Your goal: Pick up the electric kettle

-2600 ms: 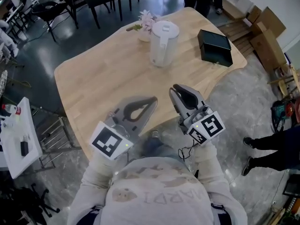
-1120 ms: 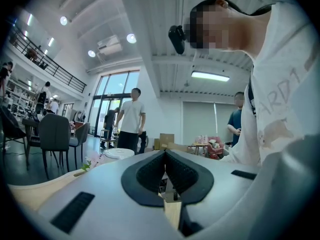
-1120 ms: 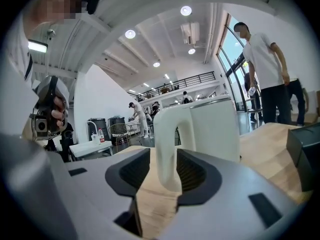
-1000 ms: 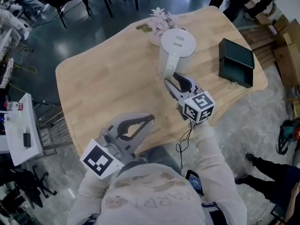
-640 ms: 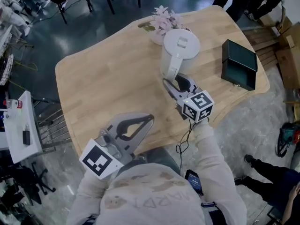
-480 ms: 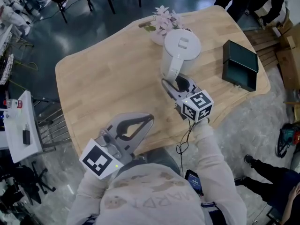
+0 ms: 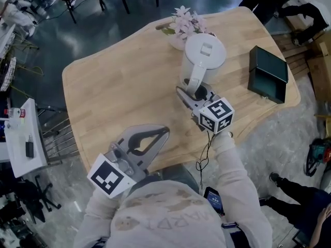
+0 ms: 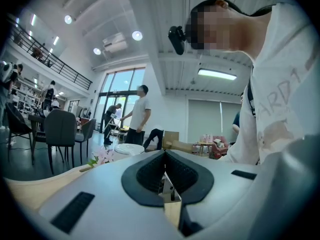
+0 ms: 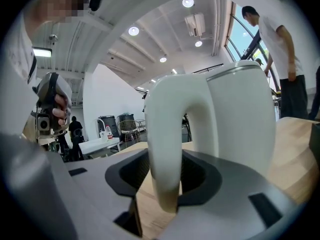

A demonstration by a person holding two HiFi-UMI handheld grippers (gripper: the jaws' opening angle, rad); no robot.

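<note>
From above, the right gripper (image 7: 192, 93) reaches out over the pale wooden table (image 7: 119, 81). Its jaws are clasped on the handle (image 7: 196, 80) of the white electric kettle (image 7: 206, 53), which stands on the wood just beyond its tips. Past the kettle sit pink flowers (image 7: 185, 22), and off to that gripper's right lies a dark green box (image 7: 268, 72). The left gripper (image 7: 166, 130) hangs nearer the person, at the table's near edge, jaws closed on nothing. Dark glossy floor (image 7: 57, 40) lies beyond the table, with marbled grey to the right.

The left gripper view shows its pads meeting at the tips, with table wood beneath. Ahead of it are chairs (image 8: 61, 131), tall windows (image 8: 117, 96) and a standing person (image 8: 140, 115) (a big, bright hall, this).

The right gripper view has the handle upright between the black pads, both pressed to it, with the kettle's body just behind.
</note>
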